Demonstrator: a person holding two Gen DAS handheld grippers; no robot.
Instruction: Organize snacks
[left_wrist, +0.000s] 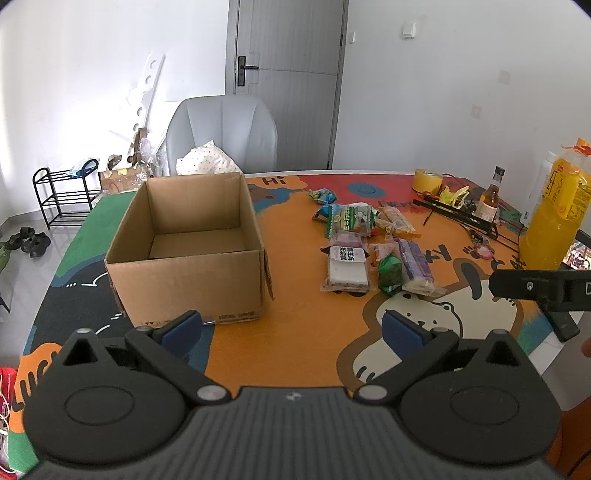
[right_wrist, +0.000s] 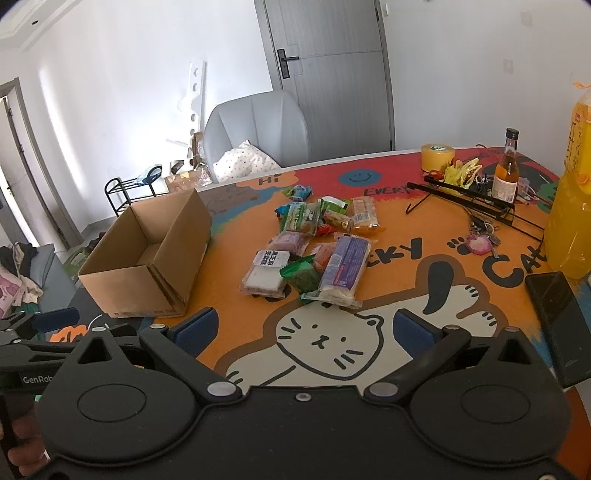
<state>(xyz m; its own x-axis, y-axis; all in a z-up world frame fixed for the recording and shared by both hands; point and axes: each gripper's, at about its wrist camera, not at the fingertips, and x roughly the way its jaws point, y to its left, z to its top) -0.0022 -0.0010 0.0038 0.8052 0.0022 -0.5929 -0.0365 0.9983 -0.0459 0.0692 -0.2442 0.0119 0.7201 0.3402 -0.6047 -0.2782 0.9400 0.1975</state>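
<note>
On the table (right_wrist: 406, 258): one empty box (left_wrist: 184, 254), both grippers' fingers (left_wrist: 183, 328) apart.

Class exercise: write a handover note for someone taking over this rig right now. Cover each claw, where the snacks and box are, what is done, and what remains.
Left claw: open, empty, hovering near the front of the cardboard box.
Right claw: open, empty, above the cat drawing, short of the snack pile.
Box: upright, open top, nothing seen inside.
Snacks: all loose on the table mat, to the right of the box, packets overlapping.
Done: nothing packed yet.
Left: probably move every packet into the box; the nearest ones look easiest first.
</note>
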